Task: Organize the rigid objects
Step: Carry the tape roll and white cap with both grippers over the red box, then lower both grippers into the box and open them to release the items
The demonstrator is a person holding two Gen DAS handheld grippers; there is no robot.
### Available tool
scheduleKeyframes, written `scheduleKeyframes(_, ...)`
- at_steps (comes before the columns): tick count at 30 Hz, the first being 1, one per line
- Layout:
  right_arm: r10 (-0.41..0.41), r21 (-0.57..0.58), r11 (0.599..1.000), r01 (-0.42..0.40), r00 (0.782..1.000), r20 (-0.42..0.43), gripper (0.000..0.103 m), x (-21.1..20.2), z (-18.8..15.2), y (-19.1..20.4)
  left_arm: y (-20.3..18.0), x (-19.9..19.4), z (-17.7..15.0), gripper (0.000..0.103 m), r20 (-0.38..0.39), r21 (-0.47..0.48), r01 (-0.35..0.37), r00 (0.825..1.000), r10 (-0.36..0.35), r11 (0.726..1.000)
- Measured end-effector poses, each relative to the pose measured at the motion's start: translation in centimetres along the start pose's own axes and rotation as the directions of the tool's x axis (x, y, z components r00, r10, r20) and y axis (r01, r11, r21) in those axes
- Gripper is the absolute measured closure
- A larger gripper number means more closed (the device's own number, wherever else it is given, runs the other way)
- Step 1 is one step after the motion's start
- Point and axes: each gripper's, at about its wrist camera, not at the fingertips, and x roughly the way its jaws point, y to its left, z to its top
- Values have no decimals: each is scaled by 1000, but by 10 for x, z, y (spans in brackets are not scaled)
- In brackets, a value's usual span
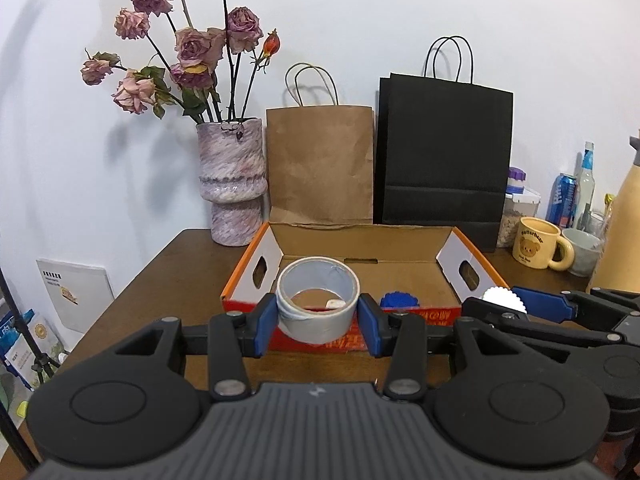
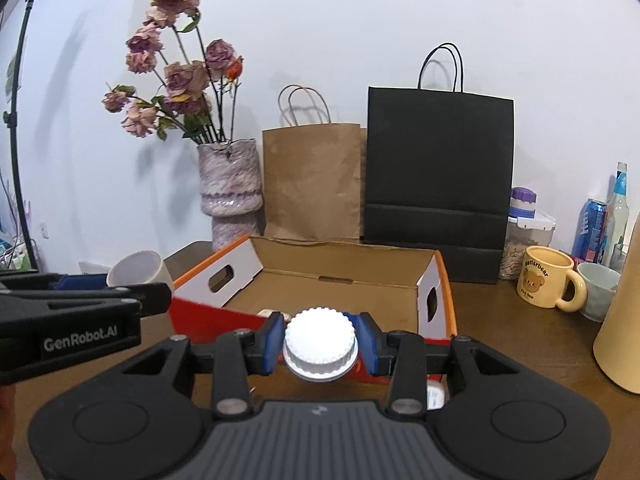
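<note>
My left gripper (image 1: 318,312) is shut on a grey roll of duct tape (image 1: 316,326), held in the air just before the front wall of an open cardboard box (image 1: 360,248) with orange and red sides. A blue ribbed cap (image 1: 398,300) and a small white item lie inside the box near that wall. My right gripper (image 2: 320,350) is shut on a white ribbed lid (image 2: 320,340), also in front of the box (image 2: 340,276). Each gripper shows in the other's view: the right gripper (image 1: 506,302) with the lid (image 1: 500,296), the left gripper (image 2: 132,282) with the tape roll (image 2: 136,268).
Behind the box stand a vase of dried roses (image 1: 232,184), a brown paper bag (image 1: 320,160) and a black paper bag (image 1: 444,152). A yellow mug (image 2: 548,280), a grey cup, a can, a bottle and a tan jug (image 2: 624,320) crowd the table's right side.
</note>
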Motion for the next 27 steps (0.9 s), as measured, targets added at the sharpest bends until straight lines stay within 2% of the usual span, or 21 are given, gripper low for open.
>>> scheduleKeyframes(18, -12, -12, 1000, 12, 1000, 14, 64, 47, 32, -22, -20, 55, 40, 59, 43, -22, 8, 999, -7, 1000)
scheduleKeyframes(27, 9, -21, 1000, -9, 1000, 0, 64, 72, 45, -27, -19, 84, 54, 59, 47, -42, -3, 999, 5, 999)
